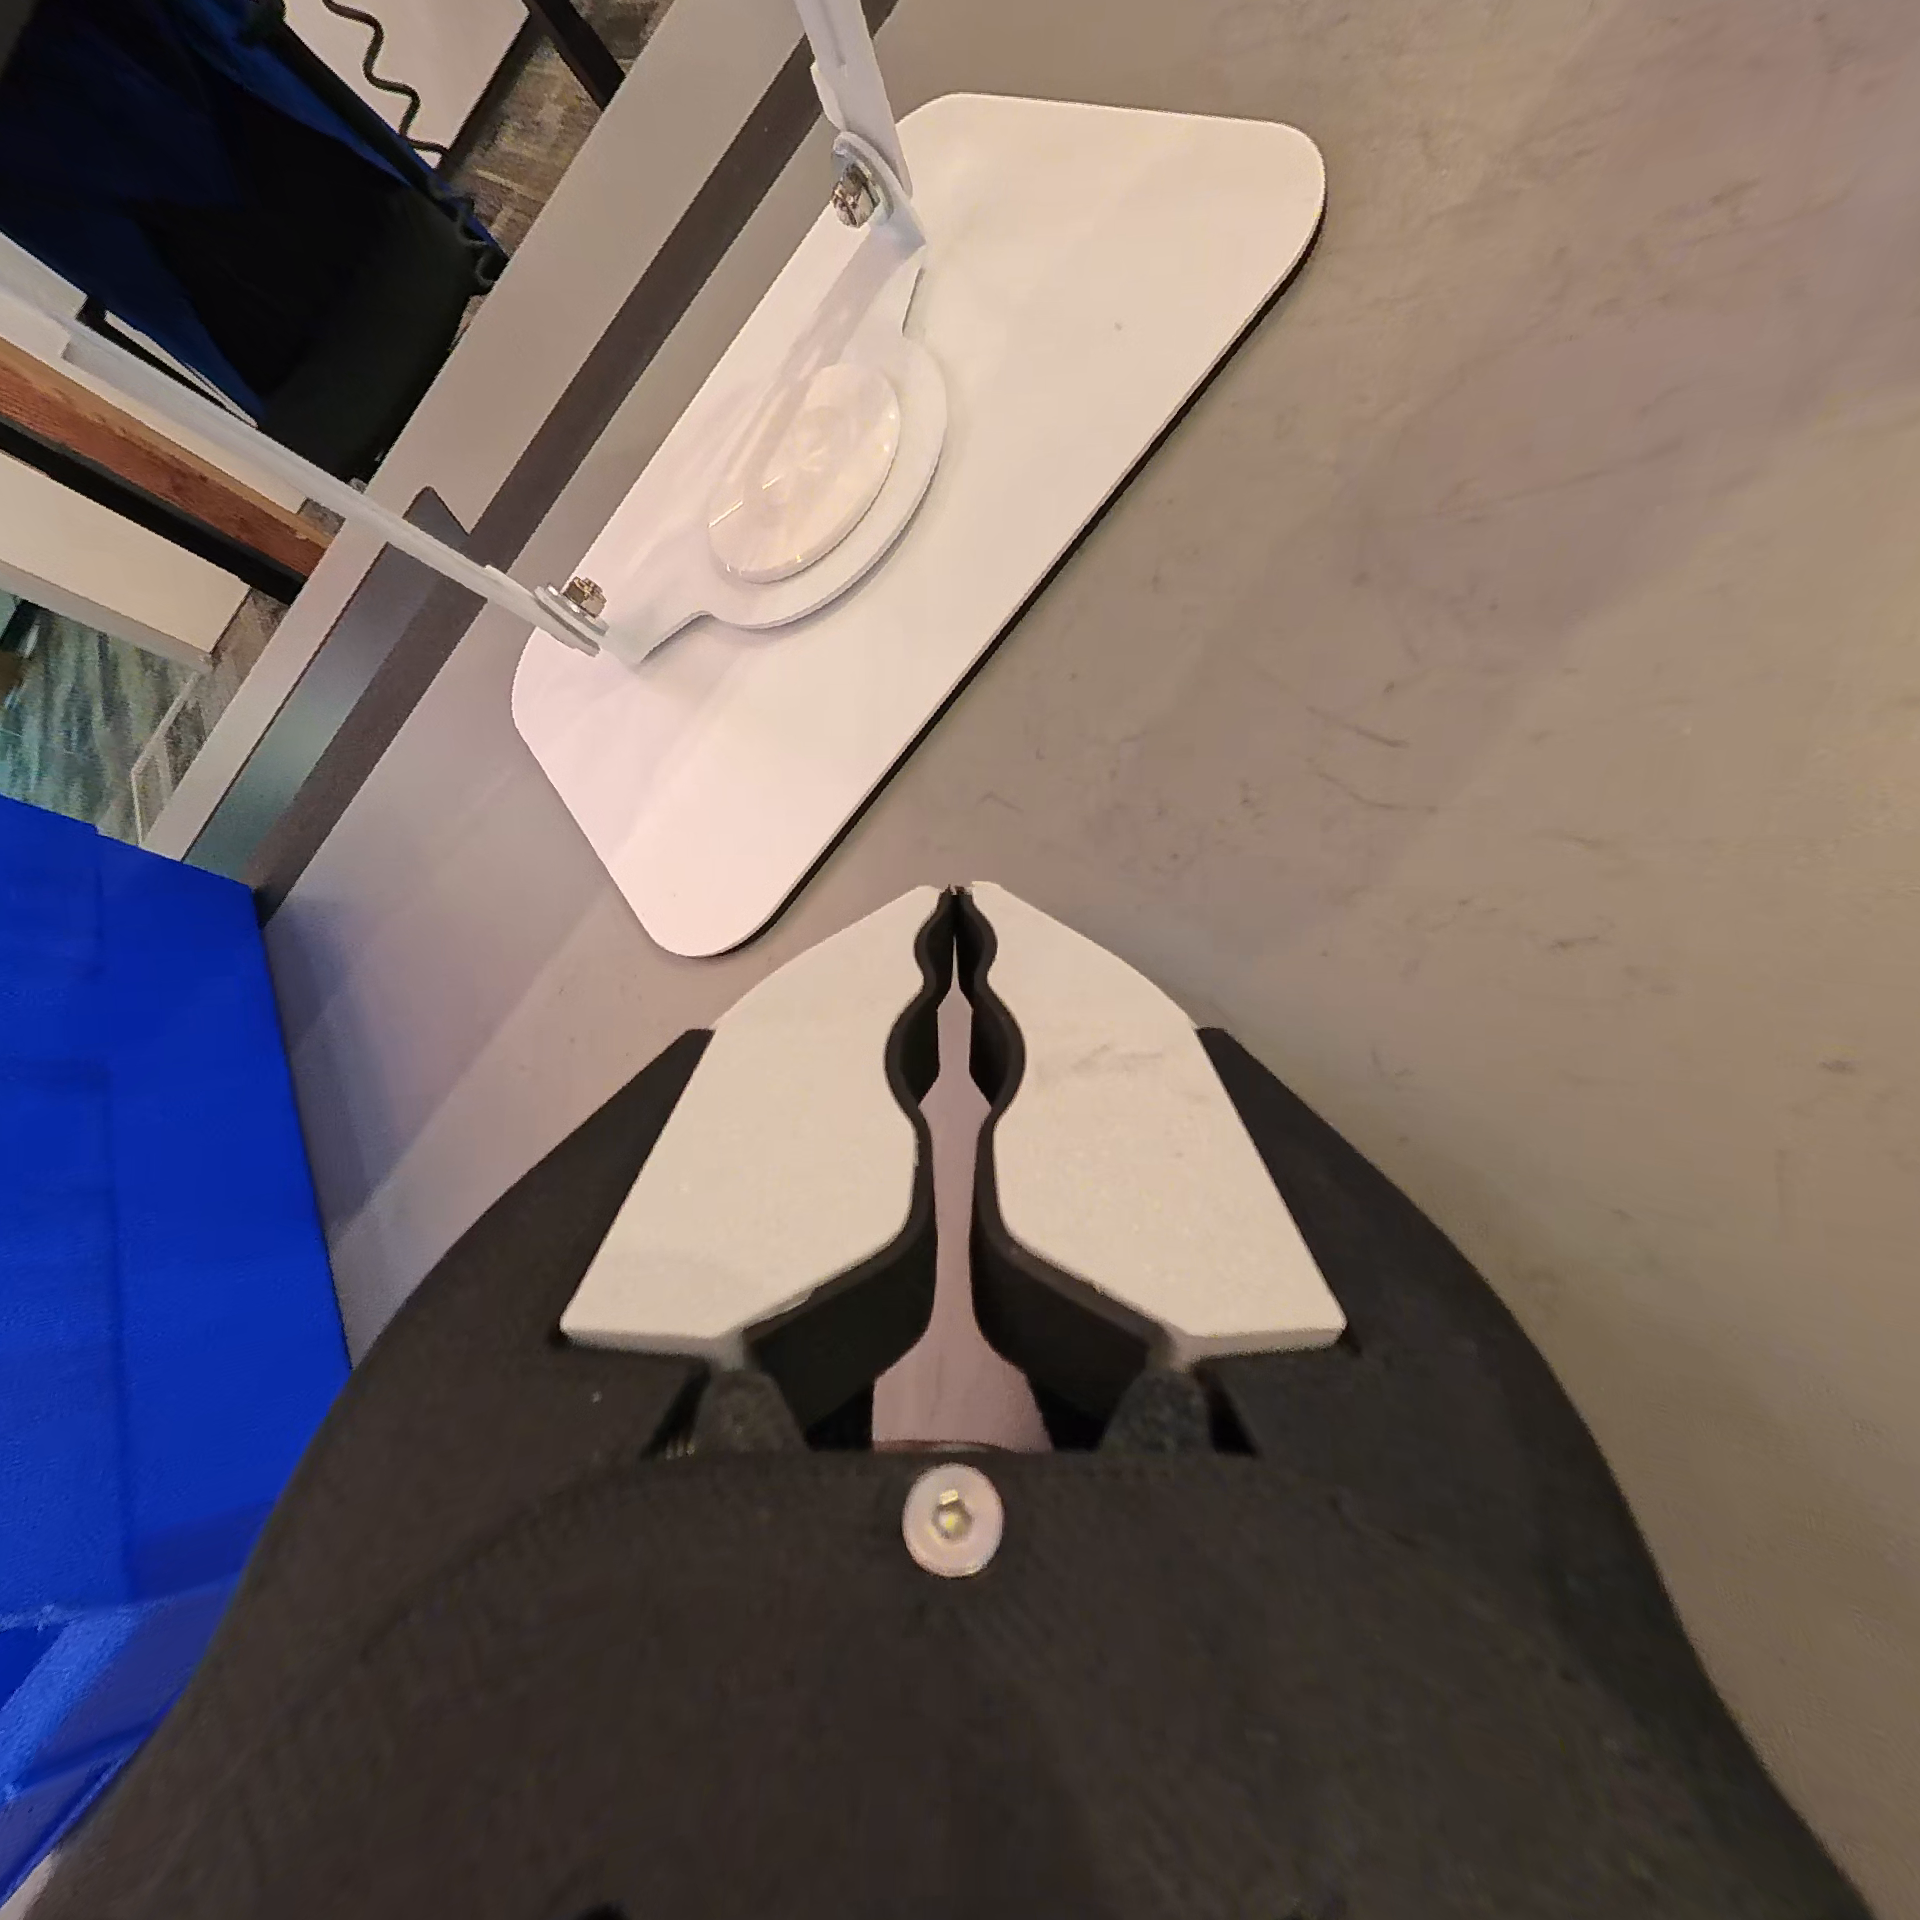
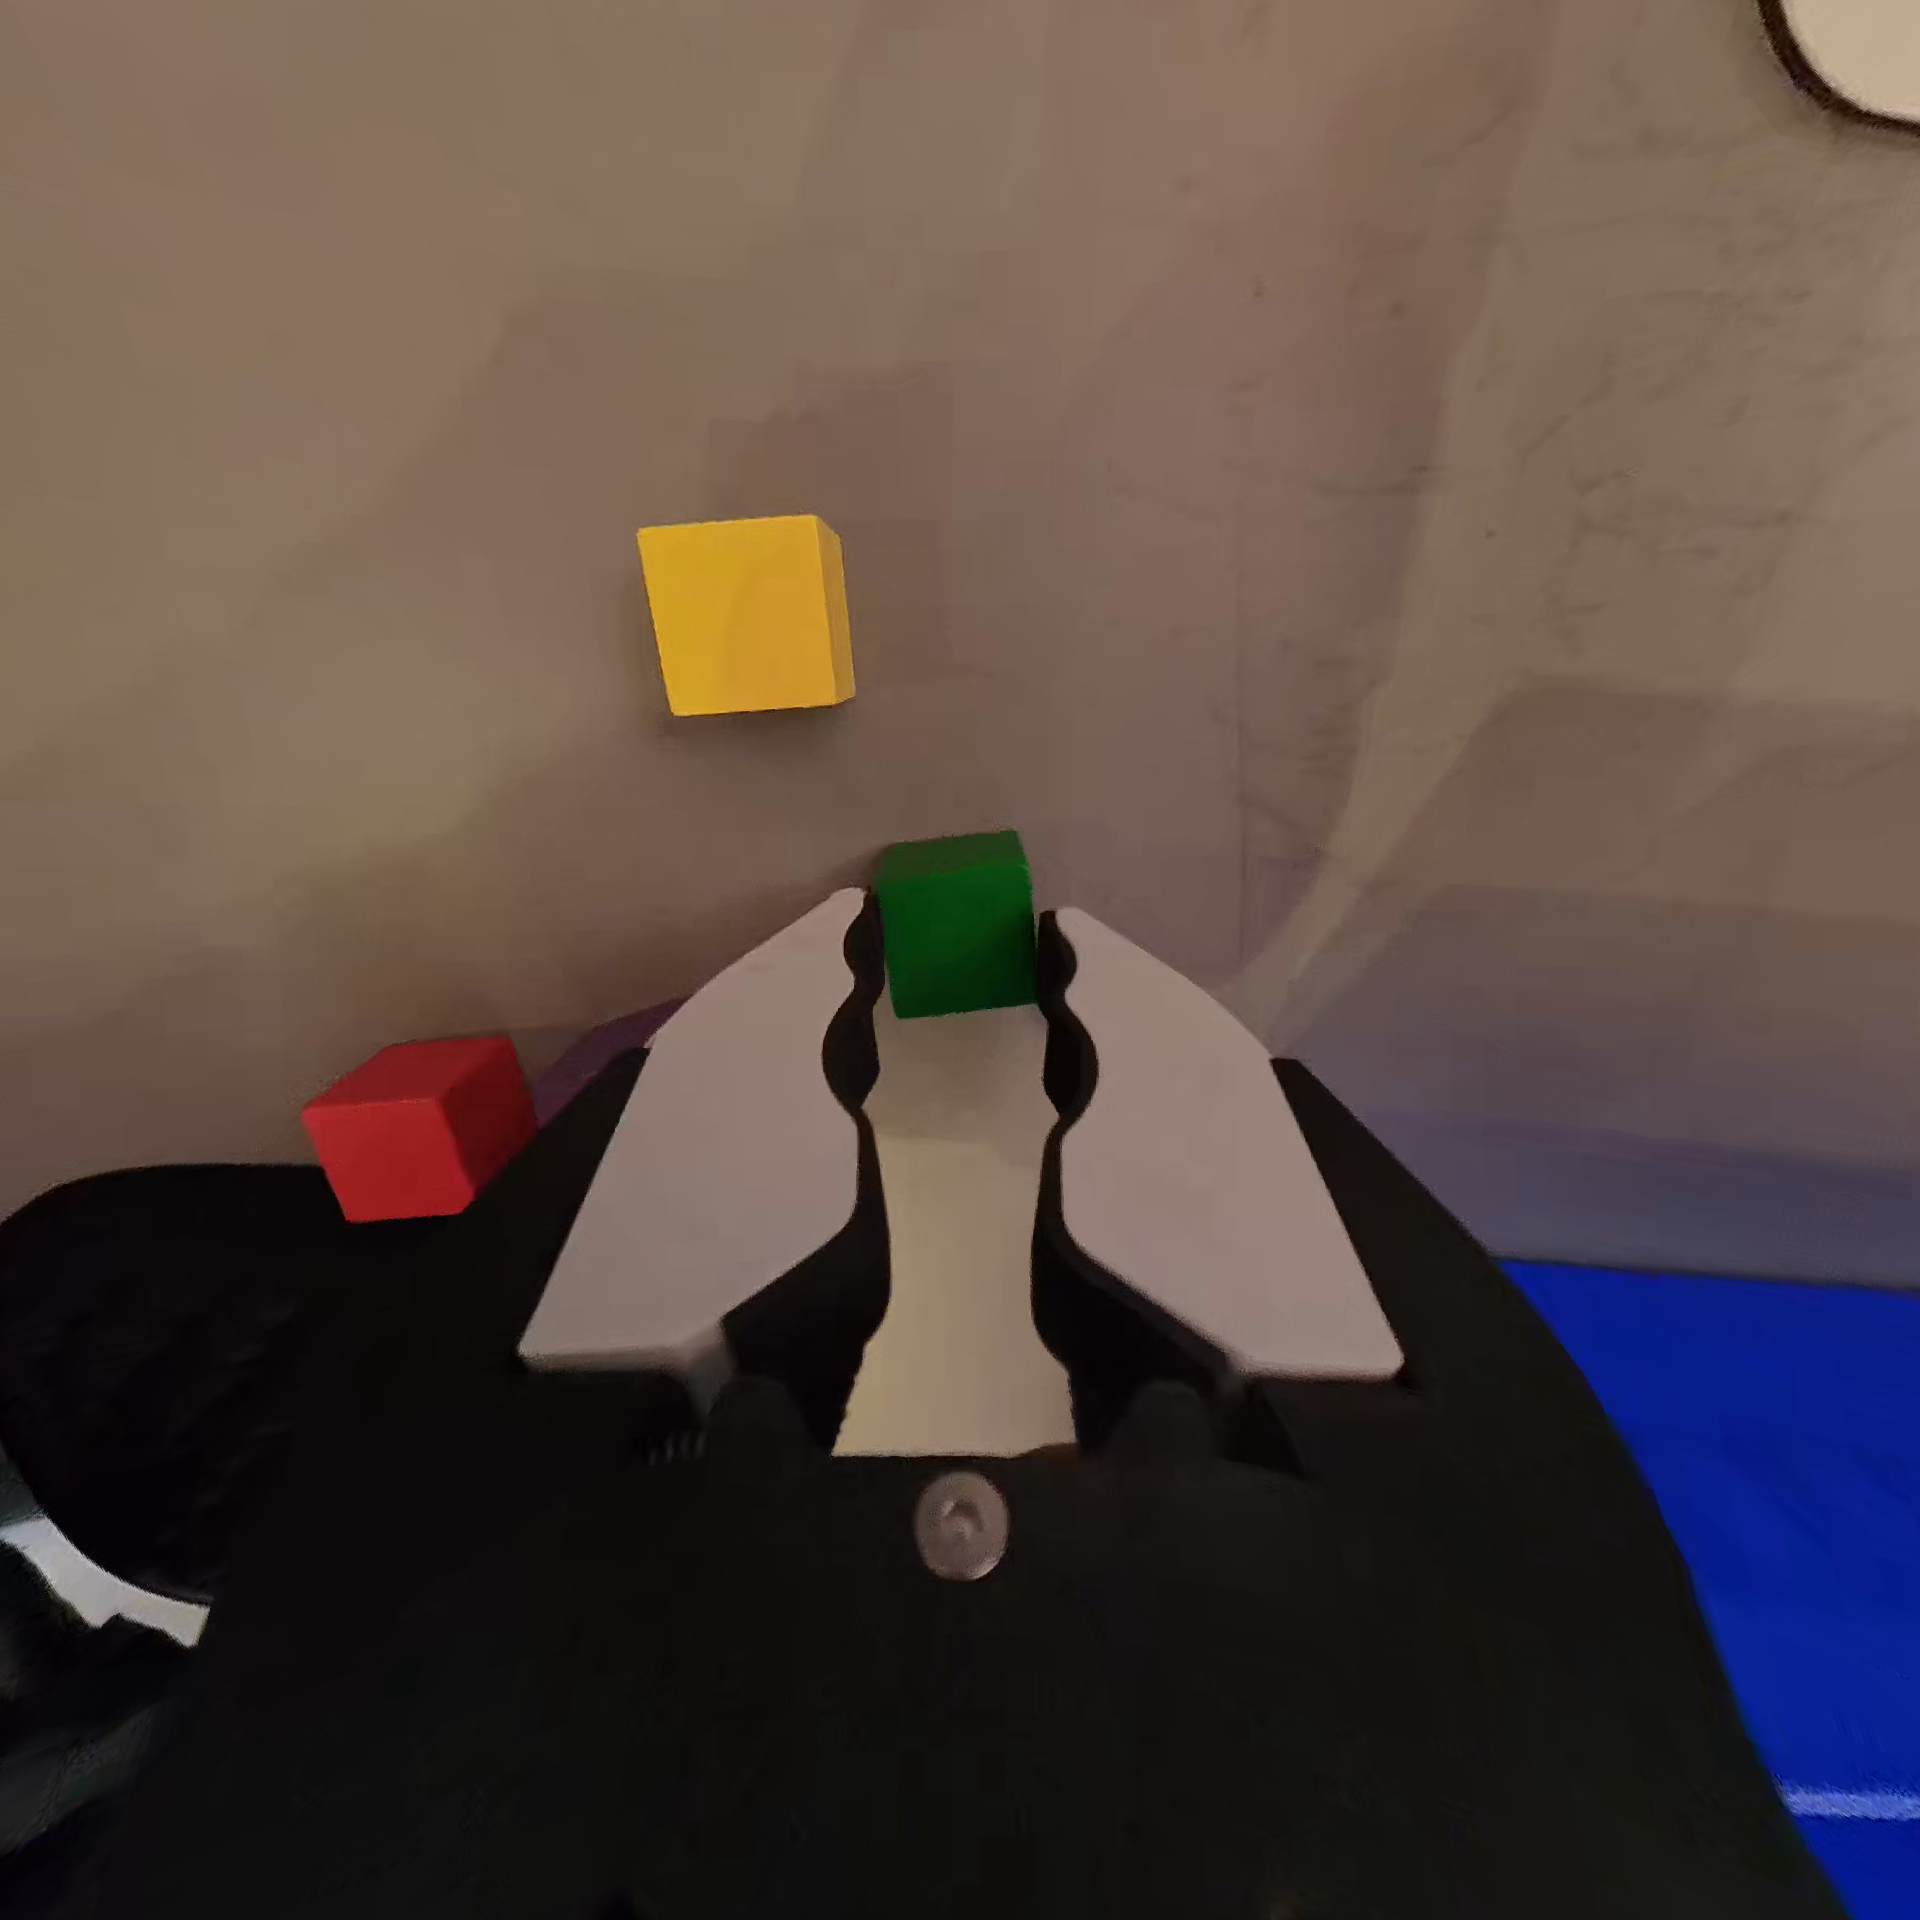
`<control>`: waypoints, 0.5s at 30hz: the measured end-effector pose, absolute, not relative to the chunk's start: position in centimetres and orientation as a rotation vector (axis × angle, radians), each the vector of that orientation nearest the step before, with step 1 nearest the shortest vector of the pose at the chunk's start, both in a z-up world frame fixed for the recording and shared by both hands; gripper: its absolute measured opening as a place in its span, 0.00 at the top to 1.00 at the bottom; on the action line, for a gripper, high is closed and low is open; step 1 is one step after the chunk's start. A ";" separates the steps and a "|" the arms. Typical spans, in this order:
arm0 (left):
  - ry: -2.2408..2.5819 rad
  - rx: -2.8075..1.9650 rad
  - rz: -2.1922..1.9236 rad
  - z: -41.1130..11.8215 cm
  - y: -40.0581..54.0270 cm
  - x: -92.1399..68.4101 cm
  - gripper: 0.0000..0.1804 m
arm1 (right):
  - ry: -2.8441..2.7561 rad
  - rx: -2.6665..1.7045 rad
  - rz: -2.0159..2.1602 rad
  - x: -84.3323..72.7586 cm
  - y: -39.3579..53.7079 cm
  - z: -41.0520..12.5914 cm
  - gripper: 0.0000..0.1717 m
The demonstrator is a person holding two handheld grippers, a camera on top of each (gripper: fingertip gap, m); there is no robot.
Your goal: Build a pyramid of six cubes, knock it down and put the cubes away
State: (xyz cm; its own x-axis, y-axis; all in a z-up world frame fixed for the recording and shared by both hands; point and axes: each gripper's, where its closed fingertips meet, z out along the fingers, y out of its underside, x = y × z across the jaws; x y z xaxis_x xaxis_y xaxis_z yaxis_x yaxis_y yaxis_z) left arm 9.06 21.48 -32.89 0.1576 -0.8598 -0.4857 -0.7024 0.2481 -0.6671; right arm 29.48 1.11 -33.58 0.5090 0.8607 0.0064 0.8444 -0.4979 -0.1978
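The right gripper (image 2: 956, 935) pinches a small green wooden cube (image 2: 956, 925) between its dark pads, at the centre of the right wrist view, over the grey desk (image 2: 1351, 520). A yellow cube (image 2: 743, 613) lies alone above it in the frame, well apart. A red cube (image 2: 421, 1127) sits at the lower left with a sliver of a purple cube (image 2: 597, 1055) just beside it. No stack shows, so this is either early building or the gathering after the fall; I cannot tell which.

The left gripper (image 1: 954, 896) is pressed together on nothing, beside a flat white stand base (image 1: 1091, 364).

Next, the green cube needs carrying level to its place, then a gentle release without nudging neighbours.
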 end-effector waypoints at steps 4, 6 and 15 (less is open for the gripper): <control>1.587 -1.494 -0.210 -32.9 21.5 9.1 1.00 | -1.382 -2.550 0.090 30.2 1.8 -30.6 0.84; 1.590 -1.493 -0.208 -32.9 21.4 9.1 1.00 | -1.208 -2.494 0.049 32.0 2.7 -26.3 0.84; 1.589 -1.497 -0.218 -32.9 21.4 9.1 1.00 | -0.151 -2.809 -0.216 51.9 2.4 -24.4 0.83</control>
State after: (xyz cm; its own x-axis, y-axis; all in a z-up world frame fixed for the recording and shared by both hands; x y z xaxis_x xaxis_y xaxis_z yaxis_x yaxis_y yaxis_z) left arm 9.05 21.44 -32.92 0.1536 -0.8634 -0.4806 -0.7022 0.2468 -0.6678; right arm 51.89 2.44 -24.43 0.9830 0.0797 0.1654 0.1279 -0.9435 -0.3056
